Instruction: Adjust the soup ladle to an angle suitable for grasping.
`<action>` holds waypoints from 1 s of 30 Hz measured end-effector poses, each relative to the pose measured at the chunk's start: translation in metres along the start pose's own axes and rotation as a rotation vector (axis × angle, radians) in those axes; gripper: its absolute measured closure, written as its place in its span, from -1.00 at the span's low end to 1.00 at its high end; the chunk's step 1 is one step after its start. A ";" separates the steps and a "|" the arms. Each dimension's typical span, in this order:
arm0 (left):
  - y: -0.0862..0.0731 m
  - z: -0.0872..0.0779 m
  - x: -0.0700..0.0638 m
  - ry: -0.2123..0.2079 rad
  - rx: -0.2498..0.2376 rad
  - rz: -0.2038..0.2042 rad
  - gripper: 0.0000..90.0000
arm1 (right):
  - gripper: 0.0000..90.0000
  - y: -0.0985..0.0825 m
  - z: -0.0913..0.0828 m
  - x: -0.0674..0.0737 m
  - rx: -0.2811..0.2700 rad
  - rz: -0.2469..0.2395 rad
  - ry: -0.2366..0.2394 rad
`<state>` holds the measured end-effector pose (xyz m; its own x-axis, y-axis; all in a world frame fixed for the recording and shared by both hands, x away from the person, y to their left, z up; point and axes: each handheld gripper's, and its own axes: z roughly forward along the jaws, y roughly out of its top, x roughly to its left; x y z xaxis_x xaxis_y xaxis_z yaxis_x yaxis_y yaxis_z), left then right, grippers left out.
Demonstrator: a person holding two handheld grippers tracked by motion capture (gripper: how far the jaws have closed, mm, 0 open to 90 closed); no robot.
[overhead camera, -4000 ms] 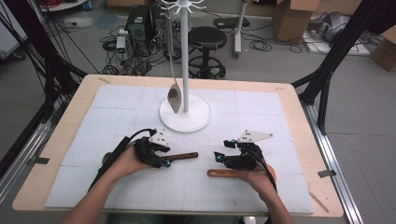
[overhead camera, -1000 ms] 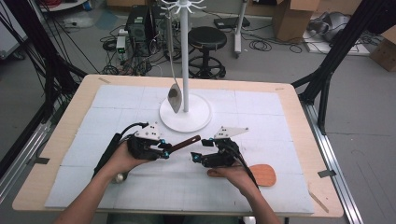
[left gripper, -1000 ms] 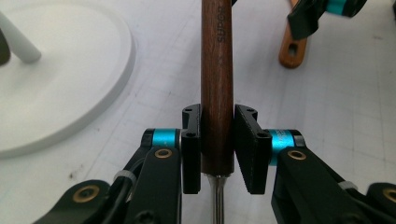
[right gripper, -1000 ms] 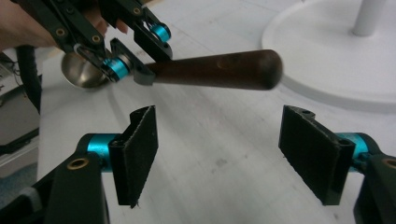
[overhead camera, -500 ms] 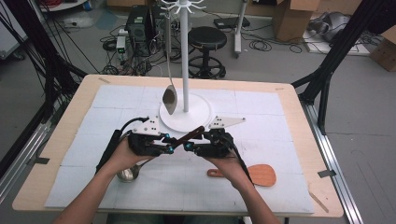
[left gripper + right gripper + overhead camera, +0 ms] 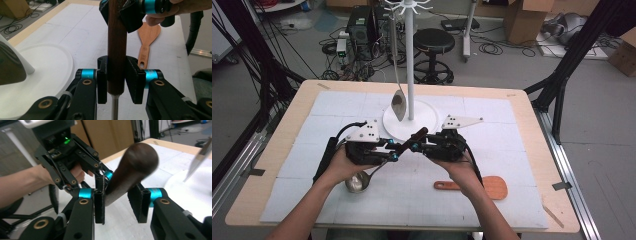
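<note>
Both tools meet mid-surface, just in front of the white stand base.

Left tool: clamped on the ladle's dark wooden handle, pads tight on both sides near where wood meets the metal shaft. Ladle bowl sits low toward the near-left part of the surface, below the left hand; can't tell if it touches the surface.

Right tool: jaws sit around the rounded handle end. In the right gripper view the left pad is against the wood, while a gap shows on the other side, so not closed on it, jaws apart. Handle tilts up from the left tool toward the stand.

Wooden spatula lies flat toward the near-right part of the surface, just beside the right forearm, apart from both tools.

White stand pole rises upright from the round base near the far edge centre; a metal spoon hangs from its top hooks, bowl down, just beside the pole on the left.
</note>
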<state>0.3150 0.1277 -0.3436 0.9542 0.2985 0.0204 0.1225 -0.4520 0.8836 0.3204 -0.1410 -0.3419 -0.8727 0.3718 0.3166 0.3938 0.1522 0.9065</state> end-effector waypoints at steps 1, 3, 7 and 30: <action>-0.001 -0.002 0.000 -0.005 -0.009 -0.014 0.61 | 0.55 0.001 0.000 0.001 -0.002 -0.004 0.006; -0.003 -0.005 0.002 -0.019 -0.016 -0.024 0.59 | 0.57 0.004 0.002 0.002 -0.003 -0.007 0.024; -0.008 -0.010 0.004 -0.036 -0.012 -0.046 0.54 | 0.60 0.010 0.005 0.004 -0.015 -0.009 0.059; -0.017 0.000 0.002 -0.132 -0.041 -0.085 0.66 | 0.62 0.047 -0.003 0.017 -0.029 -0.102 0.132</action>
<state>0.3151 0.1362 -0.3580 0.9688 0.2196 -0.1146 0.1956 -0.3947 0.8977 0.3234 -0.1308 -0.2935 -0.9388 0.2321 0.2545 0.2942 0.1562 0.9429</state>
